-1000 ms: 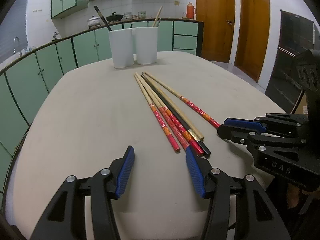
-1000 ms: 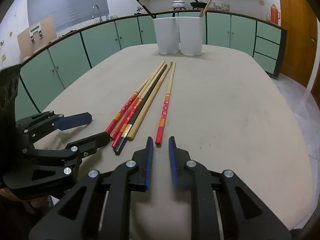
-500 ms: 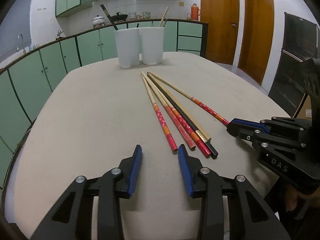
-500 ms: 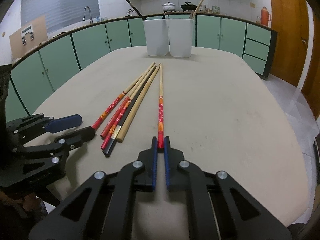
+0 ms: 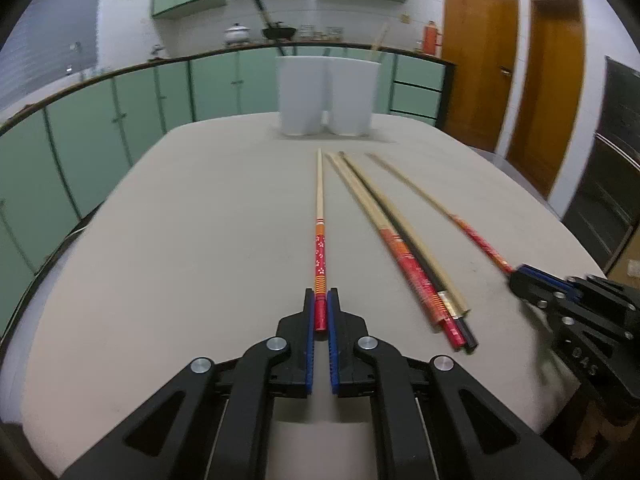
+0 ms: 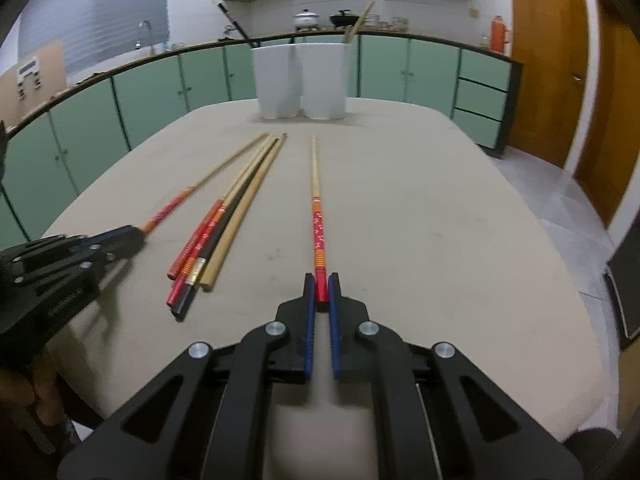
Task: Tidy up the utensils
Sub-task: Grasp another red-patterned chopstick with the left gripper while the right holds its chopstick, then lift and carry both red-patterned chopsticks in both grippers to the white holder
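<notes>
Since these chopsticks are light, stiff and slick, I'm pinching each by its thick painted end, where there's the most to bite on. Leftmost, my left gripper [image 5: 320, 312] has just closed on a red-handled chopstick [image 5: 319, 236], which runs straight ahead toward the two white holders [image 5: 328, 94]. The loose bundle [image 5: 404, 240] lies between on the table [image 5: 160, 240]. My right gripper [image 6: 321, 290] is clamped on another red chopstick [image 6: 316, 216].
</notes>
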`<state>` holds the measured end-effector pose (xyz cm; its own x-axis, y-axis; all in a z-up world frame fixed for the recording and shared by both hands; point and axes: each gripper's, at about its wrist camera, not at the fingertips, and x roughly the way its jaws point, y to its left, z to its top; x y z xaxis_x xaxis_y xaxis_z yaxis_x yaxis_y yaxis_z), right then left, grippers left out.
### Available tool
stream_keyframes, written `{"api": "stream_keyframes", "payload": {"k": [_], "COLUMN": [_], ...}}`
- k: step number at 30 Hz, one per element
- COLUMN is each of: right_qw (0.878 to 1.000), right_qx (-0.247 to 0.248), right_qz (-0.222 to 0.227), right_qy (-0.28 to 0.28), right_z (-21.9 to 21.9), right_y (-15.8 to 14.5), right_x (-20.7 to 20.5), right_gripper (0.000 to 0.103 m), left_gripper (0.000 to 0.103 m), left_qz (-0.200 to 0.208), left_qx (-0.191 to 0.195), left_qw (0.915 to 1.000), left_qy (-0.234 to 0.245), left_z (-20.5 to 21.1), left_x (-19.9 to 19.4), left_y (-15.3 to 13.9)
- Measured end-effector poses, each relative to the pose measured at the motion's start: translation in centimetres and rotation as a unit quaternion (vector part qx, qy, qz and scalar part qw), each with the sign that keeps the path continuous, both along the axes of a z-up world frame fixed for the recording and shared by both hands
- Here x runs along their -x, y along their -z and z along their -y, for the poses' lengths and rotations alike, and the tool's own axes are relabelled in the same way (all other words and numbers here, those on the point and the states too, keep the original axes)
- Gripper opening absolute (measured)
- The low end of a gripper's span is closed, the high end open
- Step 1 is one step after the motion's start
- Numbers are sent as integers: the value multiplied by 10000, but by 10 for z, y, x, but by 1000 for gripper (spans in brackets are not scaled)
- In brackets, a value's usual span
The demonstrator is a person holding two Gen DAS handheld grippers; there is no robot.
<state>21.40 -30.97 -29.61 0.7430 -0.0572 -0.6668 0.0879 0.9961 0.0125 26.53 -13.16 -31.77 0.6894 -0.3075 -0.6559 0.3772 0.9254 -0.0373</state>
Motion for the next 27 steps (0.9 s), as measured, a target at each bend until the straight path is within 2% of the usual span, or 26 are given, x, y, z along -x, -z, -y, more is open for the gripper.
{"api": "stream_keyframes", "payload": {"k": [2,5,6,11,14,17,23,27], "right_qw": [9999,9998,9997,9997,9997,9997,9993,9986], "right_qx": [-46,-193,-199,-204,-162,-187,-342,-494], "right_qz": [-6,-1,9,51,48,6,63,187], "right_qy": [89,-66,-111,-155,-176,-150,-111,-59], "right_z": [0,-2,-4,-4,-5,-3,1,5], "right_y": [0,0,0,1,2,0,-20,-47], "right_x": [4,8,9,8,7,8,17,31], "right_gripper": [5,11,16,17,15,6,5,5], "left_gripper": [6,6,6,8,8,6,6,6], "left_qz": [-16,-52,-20,66,98,14,-347,-522], "left_qx": [-11,-93,-143,-132,-62,1,54,137], "left_qw": [9999,9999,9999,9999,9999,10000,9994,9984], "left_qy": [-101,-52,-30,47,81,84,-70,-155], "left_z": [-4,-6,-6,-5,-6,-7,-15,-27], "left_x": [3,7,8,3,0,-2,2,13], "left_y": [-1,-1,-1,2,2,1,-15,-35]}}
